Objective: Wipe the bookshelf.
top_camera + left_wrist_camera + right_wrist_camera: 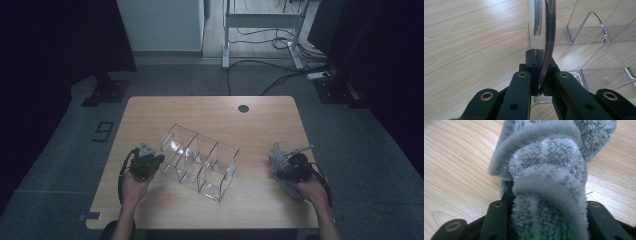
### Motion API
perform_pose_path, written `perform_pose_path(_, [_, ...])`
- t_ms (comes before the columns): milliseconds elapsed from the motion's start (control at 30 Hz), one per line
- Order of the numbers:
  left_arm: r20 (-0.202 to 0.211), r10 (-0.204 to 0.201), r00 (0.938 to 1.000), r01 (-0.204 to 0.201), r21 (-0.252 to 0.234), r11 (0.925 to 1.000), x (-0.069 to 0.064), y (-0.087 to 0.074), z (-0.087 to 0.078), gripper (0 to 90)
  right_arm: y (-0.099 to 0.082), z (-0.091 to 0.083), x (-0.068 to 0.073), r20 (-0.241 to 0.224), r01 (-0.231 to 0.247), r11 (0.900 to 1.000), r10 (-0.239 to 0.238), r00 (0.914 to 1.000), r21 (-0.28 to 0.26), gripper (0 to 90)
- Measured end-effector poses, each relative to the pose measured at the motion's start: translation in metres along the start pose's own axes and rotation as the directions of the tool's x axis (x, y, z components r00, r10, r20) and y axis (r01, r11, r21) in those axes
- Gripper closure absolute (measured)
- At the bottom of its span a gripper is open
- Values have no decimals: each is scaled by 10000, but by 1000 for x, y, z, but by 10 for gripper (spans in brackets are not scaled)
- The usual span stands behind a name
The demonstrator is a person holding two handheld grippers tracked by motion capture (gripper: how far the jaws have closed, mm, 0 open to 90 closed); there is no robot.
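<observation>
The left gripper [540,75] has its fingers clamped on an end wall of the clear organizer [200,161] mid-counter [210,107], probably to steady it. The right gripper [546,215] squeezes a bunched grey cloth [549,170] at the counter's right edge, seemingly for wiping.

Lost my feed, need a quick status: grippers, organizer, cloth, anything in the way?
Left gripper shut on clear organizer wall. Right gripper bunching the grey cloth between its jaws. Table between them bare.

One readable sign: a dark digit "9" [103,131] marked on the grey carpeted floor [60,150] left of the light wooden table (nothing else legible).
</observation>
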State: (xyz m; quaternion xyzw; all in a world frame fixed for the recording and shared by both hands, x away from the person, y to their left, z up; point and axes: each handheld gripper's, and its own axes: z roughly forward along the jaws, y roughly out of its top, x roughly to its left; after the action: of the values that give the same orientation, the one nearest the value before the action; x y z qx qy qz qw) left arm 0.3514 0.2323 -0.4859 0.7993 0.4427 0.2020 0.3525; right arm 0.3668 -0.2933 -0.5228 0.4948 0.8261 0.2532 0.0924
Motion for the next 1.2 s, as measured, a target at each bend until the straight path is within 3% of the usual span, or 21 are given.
perform_pose_path(133, [29, -3, 10000, 3, -46, 10000, 0, -1, 0, 873, 3, -9, 1, 209, 46, 9990, -36, 9998, -449, 588])
perform_pose_path(467, [83, -103, 9999, 104, -158, 9998, 1, -1, 1, 871, 17, -32, 19, -528, 325, 9850, -420, 9977, -1694, 585])
perform_pose_path(767, [143, -113, 9998, 116, -186, 9998, 2, -1, 2, 869, 33, -38, 49, -757, 965, 9728, -1147, 9905, -2106, 583])
perform_pose_path(867, [161, -132, 9998, 135, -192, 9997, 2, -1, 2, 868, 36, -39, 56, -1015, 1060, 9679, -1319, 9861, -2279, 581])
perform_pose_path(967, [167, -136, 9998, 139, -189, 9997, 2, -1, 2, 868, 41, -39, 66, -943, 1443, 9603, -1708, 9808, -2386, 580])
perform_pose_path(1200, [187, -111, 9998, 115, -181, 9998, 2, -1, 2, 868, 52, -36, 90, -1171, 1882, 9527, -2206, 9683, -2386, 579])
